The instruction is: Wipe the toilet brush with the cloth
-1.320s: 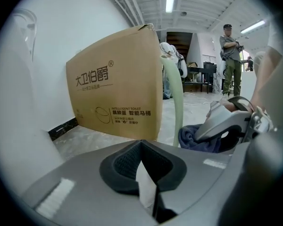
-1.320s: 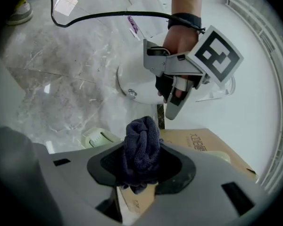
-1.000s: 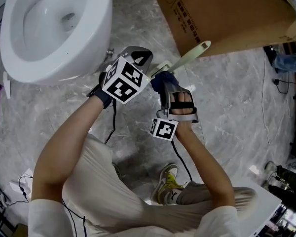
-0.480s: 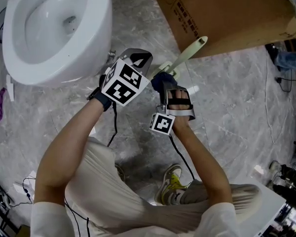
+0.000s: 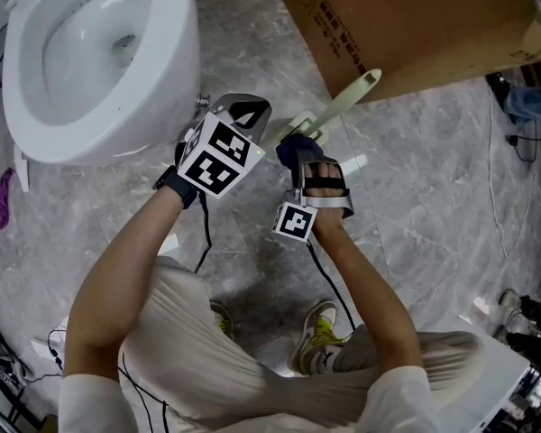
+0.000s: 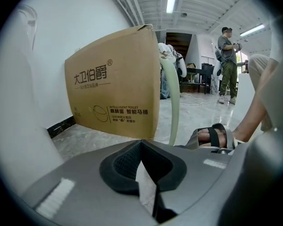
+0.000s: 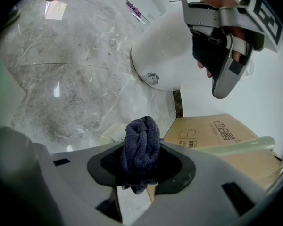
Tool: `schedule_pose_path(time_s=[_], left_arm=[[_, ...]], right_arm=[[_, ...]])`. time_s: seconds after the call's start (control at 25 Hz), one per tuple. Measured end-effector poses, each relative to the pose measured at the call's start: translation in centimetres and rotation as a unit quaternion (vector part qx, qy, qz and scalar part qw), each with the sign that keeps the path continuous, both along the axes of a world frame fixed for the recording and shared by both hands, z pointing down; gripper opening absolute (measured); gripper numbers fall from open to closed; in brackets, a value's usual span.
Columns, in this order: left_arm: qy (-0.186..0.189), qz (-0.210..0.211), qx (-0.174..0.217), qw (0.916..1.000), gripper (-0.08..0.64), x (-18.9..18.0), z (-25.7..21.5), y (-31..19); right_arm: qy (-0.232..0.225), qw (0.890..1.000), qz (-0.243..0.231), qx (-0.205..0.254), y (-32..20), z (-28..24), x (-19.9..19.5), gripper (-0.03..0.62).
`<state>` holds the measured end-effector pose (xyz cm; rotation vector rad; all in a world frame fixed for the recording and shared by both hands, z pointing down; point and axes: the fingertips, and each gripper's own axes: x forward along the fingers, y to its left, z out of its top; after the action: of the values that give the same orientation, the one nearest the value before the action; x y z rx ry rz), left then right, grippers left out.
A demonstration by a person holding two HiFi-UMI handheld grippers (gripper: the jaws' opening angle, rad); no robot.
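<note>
The toilet brush (image 5: 343, 102) has a pale green handle that slants up toward the cardboard box; it also shows in the left gripper view (image 6: 172, 102) and the right gripper view (image 7: 236, 146). My left gripper (image 5: 257, 120) is shut on the brush's pale lower end, seen as a white strip between its jaws (image 6: 144, 173). My right gripper (image 5: 295, 154) is shut on a bunched dark blue cloth (image 5: 293, 147), which bulges out of its jaws (image 7: 141, 142). The cloth rests against the lower part of the handle, right beside the left gripper's tip.
A white toilet (image 5: 176, 70) stands at the upper left. A large cardboard box (image 5: 415, 25) lies at the upper right, close behind the handle. The floor is grey marble with cables (image 5: 491, 197). The person's shoe (image 5: 311, 332) is below the grippers.
Almost nothing has moved. Both grippers keep their hold, and the brush handle's tip wavers only slightly against the box.
</note>
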<state>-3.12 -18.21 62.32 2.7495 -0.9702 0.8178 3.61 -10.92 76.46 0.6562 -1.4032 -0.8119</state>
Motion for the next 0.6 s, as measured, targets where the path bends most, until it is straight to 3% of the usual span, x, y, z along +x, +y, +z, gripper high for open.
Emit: schedule_pose_path(time_s=[0.24, 0.6], left_arm=[[-0.001, 0.006, -0.003, 1.0, 0.002, 0.3, 0.3, 0.1], [-0.002, 0.016, -0.004, 0.9999, 0.002, 1.1, 0.4, 0.2]], right_arm=[[-0.029, 0.999, 0.013, -0.026, 0.1, 1.2, -0.9, 0.164], [-0.015, 0.998, 0.017, -0.057, 1.0, 3.2, 0.0, 0.161]])
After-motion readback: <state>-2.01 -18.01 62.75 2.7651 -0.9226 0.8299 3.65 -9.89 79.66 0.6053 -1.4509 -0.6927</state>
